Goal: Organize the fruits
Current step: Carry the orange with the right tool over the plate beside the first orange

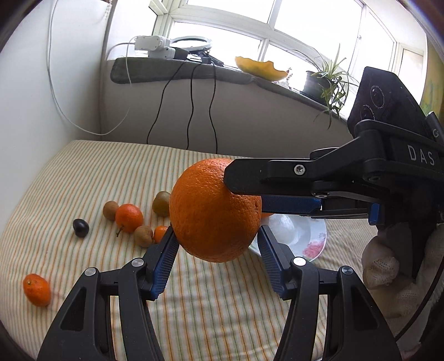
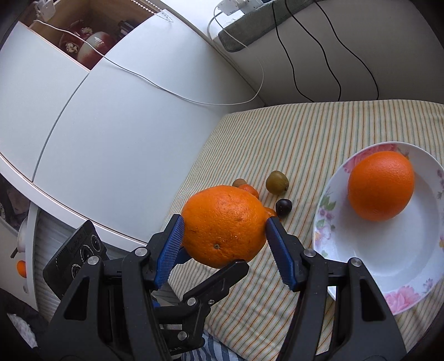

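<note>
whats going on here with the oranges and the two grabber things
A person is sorting fruit with two handheld grippers. Both the left gripper and the right gripper clamp one large orange, held above the striped cloth. Another orange already sits in the floral plate. Smaller fruits lie loose on the cloth.

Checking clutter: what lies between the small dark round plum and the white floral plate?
Nothing but bare striped cloth between the dark plum and the plate rim, shown in the right wrist view.

Bright window (image 1: 277,25), grey sill (image 1: 177,72) with potted plant (image 1: 330,80), white cabinet (image 2: 111,133)
</note>
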A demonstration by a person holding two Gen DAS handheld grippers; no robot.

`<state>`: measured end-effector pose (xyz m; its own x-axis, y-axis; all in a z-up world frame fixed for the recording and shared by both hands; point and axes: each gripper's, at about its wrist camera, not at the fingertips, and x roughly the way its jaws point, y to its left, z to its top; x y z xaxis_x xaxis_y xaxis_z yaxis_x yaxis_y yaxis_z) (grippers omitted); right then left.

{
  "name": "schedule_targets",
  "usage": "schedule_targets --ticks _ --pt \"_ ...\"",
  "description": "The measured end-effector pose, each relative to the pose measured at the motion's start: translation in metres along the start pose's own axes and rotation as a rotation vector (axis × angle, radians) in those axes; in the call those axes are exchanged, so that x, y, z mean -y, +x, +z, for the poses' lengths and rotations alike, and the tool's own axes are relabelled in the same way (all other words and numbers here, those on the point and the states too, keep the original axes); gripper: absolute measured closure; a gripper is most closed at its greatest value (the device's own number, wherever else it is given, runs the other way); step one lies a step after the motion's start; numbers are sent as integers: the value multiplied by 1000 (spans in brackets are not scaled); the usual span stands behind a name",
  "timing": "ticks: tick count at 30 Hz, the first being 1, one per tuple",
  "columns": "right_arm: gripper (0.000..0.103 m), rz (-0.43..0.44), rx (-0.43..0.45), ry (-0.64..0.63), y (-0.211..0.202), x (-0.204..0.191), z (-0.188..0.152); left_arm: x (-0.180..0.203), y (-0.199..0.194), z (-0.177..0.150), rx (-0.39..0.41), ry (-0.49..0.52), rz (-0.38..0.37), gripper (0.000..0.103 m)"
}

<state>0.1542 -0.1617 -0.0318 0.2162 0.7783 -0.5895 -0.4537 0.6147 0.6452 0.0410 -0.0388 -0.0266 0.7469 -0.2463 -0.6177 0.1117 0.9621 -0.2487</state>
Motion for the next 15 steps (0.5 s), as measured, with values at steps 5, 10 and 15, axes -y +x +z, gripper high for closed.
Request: schedule_targets --ticks 5,10,15 --pt "38 -28 19 29 -12 21 -8 23 6 -7 -22 30 -33 45" --pt "38 -56 29 46 -27 39 -14 42 17 -7 -48 52 -66 45" --pt "38 -88 38 69 -43 55 -22 60 33 -7 -84 73 -105 45"
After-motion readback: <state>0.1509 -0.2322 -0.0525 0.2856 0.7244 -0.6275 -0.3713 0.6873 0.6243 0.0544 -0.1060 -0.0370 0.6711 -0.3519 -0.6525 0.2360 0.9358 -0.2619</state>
